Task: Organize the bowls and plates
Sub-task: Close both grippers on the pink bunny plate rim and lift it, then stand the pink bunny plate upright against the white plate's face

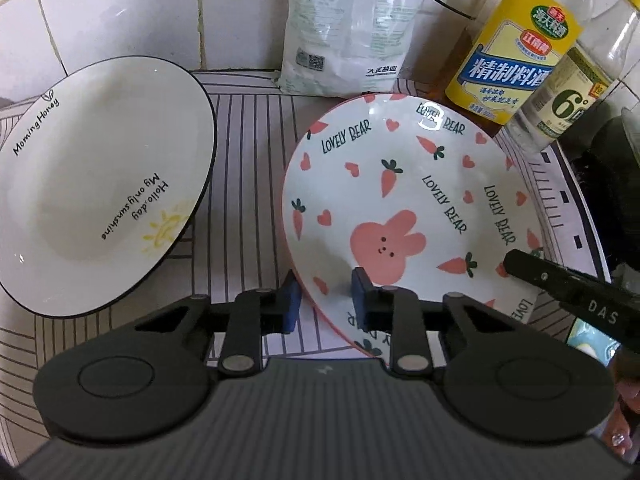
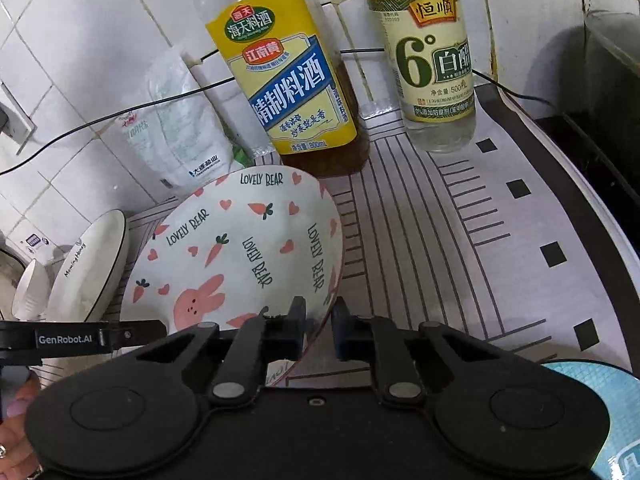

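Plates wait to be sorted on a striped tabletop (image 2: 440, 248) against a tiled kitchen wall, where a person works a pair of hand-held grippers. Both grippers have hold of the same dish, the pink-rimmed plate (image 1: 400, 200) printed with carrots, hearts and a rabbit. The left gripper (image 1: 325, 300) has its jaws drawn close over the plate's near-left rim, one pad outside the edge and one on the inner face. The right gripper (image 2: 319, 322) has its jaws fully drawn in on the near-right rim, which passes between the pads. The plate sits tilted, its far edge towards the salt bag (image 1: 344, 28), the cooking wine bottle (image 2: 288, 80) and the vinegar bottle (image 2: 434, 60) along the wall. The coming move turns on one relation: the black-rimmed plate (image 1: 100, 184) lies to the left of the held dish, apart from it, also tilted, nearer the left hand than the right. Any stacking would likely carry the pink plate leftwards, the left gripper leading. The risk is judged to be a thin rim slipping from either pair of pads if the two hands fall out of step
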{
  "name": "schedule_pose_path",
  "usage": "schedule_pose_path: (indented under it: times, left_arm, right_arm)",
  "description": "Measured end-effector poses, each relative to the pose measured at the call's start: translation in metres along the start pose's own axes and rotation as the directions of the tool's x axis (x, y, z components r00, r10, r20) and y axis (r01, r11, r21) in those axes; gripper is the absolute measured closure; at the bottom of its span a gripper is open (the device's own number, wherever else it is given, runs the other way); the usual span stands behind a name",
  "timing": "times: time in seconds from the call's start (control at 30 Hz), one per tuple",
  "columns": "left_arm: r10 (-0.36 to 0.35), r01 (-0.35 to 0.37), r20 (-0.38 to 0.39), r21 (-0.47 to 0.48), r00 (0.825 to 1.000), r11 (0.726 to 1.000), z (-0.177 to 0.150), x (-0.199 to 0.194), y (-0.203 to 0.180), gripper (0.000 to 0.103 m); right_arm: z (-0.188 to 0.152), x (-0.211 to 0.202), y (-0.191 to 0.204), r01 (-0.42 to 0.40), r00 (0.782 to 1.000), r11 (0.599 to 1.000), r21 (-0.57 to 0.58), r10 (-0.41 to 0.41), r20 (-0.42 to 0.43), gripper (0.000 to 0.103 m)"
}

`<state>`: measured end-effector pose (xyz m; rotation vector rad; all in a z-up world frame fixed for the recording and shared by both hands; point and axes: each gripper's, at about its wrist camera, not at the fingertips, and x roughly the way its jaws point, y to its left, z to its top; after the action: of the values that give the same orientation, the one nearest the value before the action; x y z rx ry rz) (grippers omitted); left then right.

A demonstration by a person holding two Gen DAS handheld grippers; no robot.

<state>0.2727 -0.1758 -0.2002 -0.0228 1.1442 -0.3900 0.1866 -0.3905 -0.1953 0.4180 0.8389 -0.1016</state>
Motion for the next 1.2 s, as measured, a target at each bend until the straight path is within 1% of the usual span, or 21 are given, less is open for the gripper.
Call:
schedule_pose_path:
  times: [0.27, 0.33, 0.4, 0.5, 0.53, 0.57, 0.63, 0.73, 0.8, 0.87, 0.93, 1.07, 1.2]
  left_arm:
    - [-0.027, 0.027, 0.008, -0.030, 1.000, 0.999, -0.001, 0.003, 0.004, 0.077]
    - [-0.029, 0.030, 0.010, -0.020, 1.000, 0.999, -0.001, 0.004, 0.004, 0.077]
    - [-0.026, 0.026, 0.018, 0.018, 1.000, 1.000, -0.002, 0.004, 0.002, 0.076]
    - [-0.005, 0.001, 0.046, 0.073, 0.999, 0.997, -0.005, 0.003, -0.003, 0.075]
    - [-0.003, -0.001, 0.050, 0.078, 0.999, 0.997, -0.005, 0.002, -0.002, 0.075]
    - [-0.004, 0.000, 0.048, 0.076, 0.999, 0.997, -0.005, 0.002, -0.001, 0.075]
    - [-0.010, 0.007, 0.042, 0.074, 0.999, 0.997, -0.003, 0.000, 0.001, 0.075]
    - [-0.029, 0.025, 0.052, 0.090, 0.998, 0.996, -0.004, -0.009, 0.003, 0.075]
    - [-0.020, 0.012, 0.063, 0.114, 0.998, 0.993, -0.006, -0.017, 0.003, 0.076]
    - [-0.011, 0.000, 0.082, 0.139, 0.997, 0.990, -0.012, -0.023, 0.002, 0.076]
    - [-0.016, 0.008, 0.067, 0.121, 0.998, 0.993, -0.016, -0.027, 0.007, 0.076]
    - [-0.007, -0.003, 0.081, 0.124, 0.997, 0.992, -0.028, -0.042, 0.010, 0.076]
    - [-0.026, 0.016, 0.082, 0.113, 0.996, 0.993, -0.039, -0.064, 0.020, 0.076]
  right_arm:
    - [0.000, 0.007, -0.007, -0.039, 0.999, 0.998, 0.050, 0.040, -0.008, 0.086]
    - [0.000, 0.010, -0.011, -0.056, 0.998, 0.995, 0.080, 0.057, -0.004, 0.085]
    - [0.000, 0.012, -0.013, -0.067, 0.998, 0.992, 0.106, 0.068, -0.001, 0.085]
    - [0.002, 0.012, -0.009, -0.058, 0.998, 0.994, 0.091, 0.059, -0.013, 0.084]
    - [0.003, 0.012, -0.007, -0.053, 0.998, 0.996, 0.070, 0.054, -0.019, 0.084]
    - [0.003, 0.012, -0.006, -0.092, 0.996, 0.996, 0.022, 0.092, -0.002, 0.084]
    - [0.003, 0.011, -0.006, -0.100, 0.995, 0.995, 0.007, 0.100, -0.011, 0.084]
    - [0.002, 0.006, -0.003, -0.105, 0.994, 0.994, -0.027, 0.105, -0.002, 0.084]
    - [0.002, 0.001, -0.002, -0.113, 0.993, 0.993, -0.040, 0.114, 0.012, 0.083]
    - [0.001, 0.000, 0.000, -0.120, 0.993, 0.992, -0.047, 0.119, -0.006, 0.083]
    - [-0.003, -0.002, 0.003, -0.125, 0.992, 0.991, -0.055, 0.125, -0.002, 0.083]
    - [-0.014, -0.009, 0.010, -0.136, 0.991, 0.989, -0.065, 0.137, 0.007, 0.083]
    - [-0.024, -0.018, 0.018, -0.159, 0.987, 0.985, -0.074, 0.160, 0.019, 0.083]
